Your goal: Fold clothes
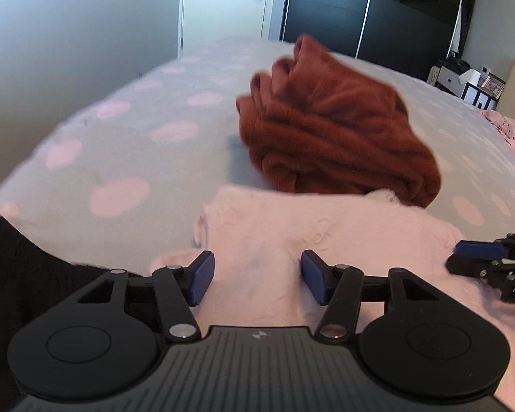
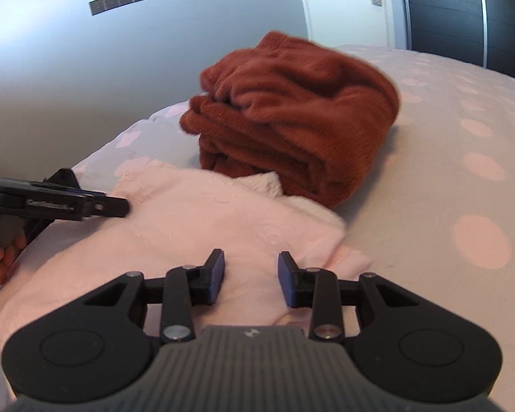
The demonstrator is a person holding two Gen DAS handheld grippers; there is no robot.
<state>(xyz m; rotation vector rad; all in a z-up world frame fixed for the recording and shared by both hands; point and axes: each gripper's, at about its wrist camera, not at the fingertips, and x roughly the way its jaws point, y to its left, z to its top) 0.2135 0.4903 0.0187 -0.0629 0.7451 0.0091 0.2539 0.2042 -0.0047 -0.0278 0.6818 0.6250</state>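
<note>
Pink garment (image 1: 292, 240) lies under your left gripper (image 1: 256, 278) and right gripper (image 2: 251, 276), both gaping, empty; pinching one layer may unravel it.

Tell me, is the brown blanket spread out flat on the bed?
No, the brown blanket sits bundled in a thick folded heap on the bed, behind the pink garment.

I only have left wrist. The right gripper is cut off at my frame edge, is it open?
Observer: Yes. The right gripper has its fingers apart over the pink garment, nothing between them.
Operator: Any hand visible?
Observer: A hand grips the left gripper's handle at the right wrist view's left edge.
Operator: Does the pink garment touch the folded rust-brown fleece?
Observer: Its white trim reaches the base of the rust-brown fleece.
</note>
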